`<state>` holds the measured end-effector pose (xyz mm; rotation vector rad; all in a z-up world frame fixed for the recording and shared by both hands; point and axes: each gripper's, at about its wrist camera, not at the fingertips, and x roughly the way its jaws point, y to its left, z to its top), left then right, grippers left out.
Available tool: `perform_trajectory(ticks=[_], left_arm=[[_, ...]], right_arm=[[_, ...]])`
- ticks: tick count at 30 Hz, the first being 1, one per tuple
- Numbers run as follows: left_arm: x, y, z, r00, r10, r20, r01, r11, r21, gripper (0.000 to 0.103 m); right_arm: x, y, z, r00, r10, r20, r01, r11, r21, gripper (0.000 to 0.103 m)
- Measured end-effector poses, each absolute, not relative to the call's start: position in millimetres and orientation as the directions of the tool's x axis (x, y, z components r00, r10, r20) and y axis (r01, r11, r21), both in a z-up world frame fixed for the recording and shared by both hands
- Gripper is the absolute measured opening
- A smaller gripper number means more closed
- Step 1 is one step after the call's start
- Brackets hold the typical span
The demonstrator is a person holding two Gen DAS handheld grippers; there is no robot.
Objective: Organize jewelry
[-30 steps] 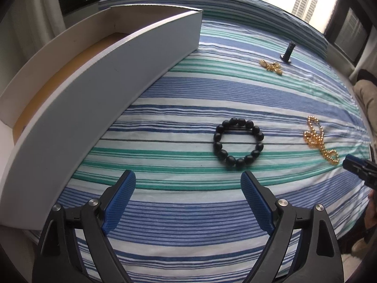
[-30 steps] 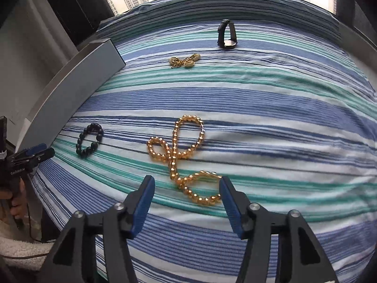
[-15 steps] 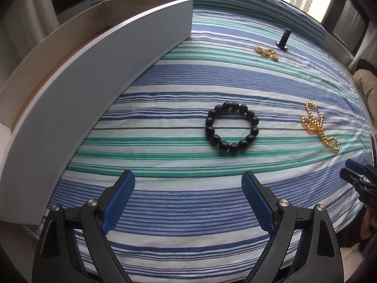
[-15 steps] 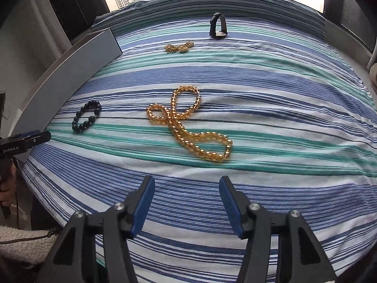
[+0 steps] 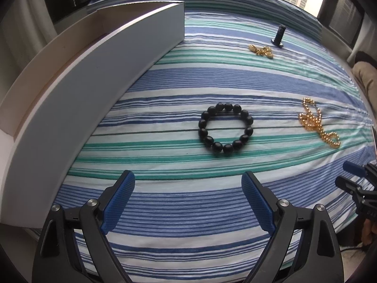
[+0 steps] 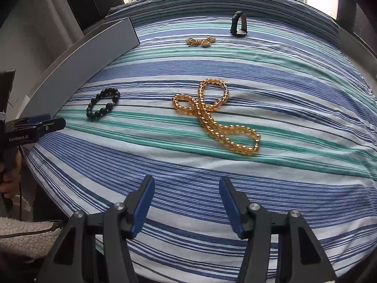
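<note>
A black bead bracelet lies on the striped cloth ahead of my open, empty left gripper; it also shows in the right wrist view. An amber bead necklace lies twisted ahead of my open, empty right gripper; it shows at the right of the left wrist view. A small gold chain piece and a black watch lie farther back. A long white open box stands at the left.
The striped cloth covers a table with its front edge just below both grippers. The left gripper shows at the left of the right wrist view, the right gripper at the right edge of the left wrist view. Windows stand behind.
Both grippers have drawn back toward the table's front edge, so the black bracelet and the amber necklace sit farther ahead of them. No item has moved. Both jaws stay open.
</note>
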<state>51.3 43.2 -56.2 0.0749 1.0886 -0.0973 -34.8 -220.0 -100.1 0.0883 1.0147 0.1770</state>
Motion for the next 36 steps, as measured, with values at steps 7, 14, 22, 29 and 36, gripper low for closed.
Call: perform_trajectory(ticks=[7, 14, 22, 29, 36], left_arm=[[51.7, 44.2, -58.2, 0.456, -0.039, -0.889, 0.121, 0.992, 0.019, 0.093], [57.2, 52.9, -70.9, 0.415, -0.054, -0.908, 0.106, 0.994, -0.01, 0.094], [81.3, 43.9, -85.9, 0.383, -0.119, -0.916, 0.205, 0.978, -0.041, 0.094], [117.3, 17.5, -102.9, 0.375, -0.121, -0.919, 0.321, 0.947, 0.006, 0.098], [128.8, 6.4, -104.0, 0.395, -0.129, -0.91, 0.353, 0.935, 0.021, 0.1]], right_arm=[[-34.9, -210.0, -101.6, 0.503, 0.195, -0.842, -0.128, 0.98, 0.15, 0.058], [-37.2, -215.2, -102.3, 0.502, 0.192, -0.843, -0.115, 0.981, 0.155, 0.058], [-32.7, -236.0, -98.7, 0.516, 0.161, -0.841, -0.079, 0.987, 0.14, 0.058], [2.1, -243.4, -89.6, 0.522, 0.103, -0.847, -0.137, 0.99, 0.036, 0.059], [64.2, -219.6, -109.5, 0.489, 0.121, -0.864, -0.227, 0.974, 0.008, 0.063]])
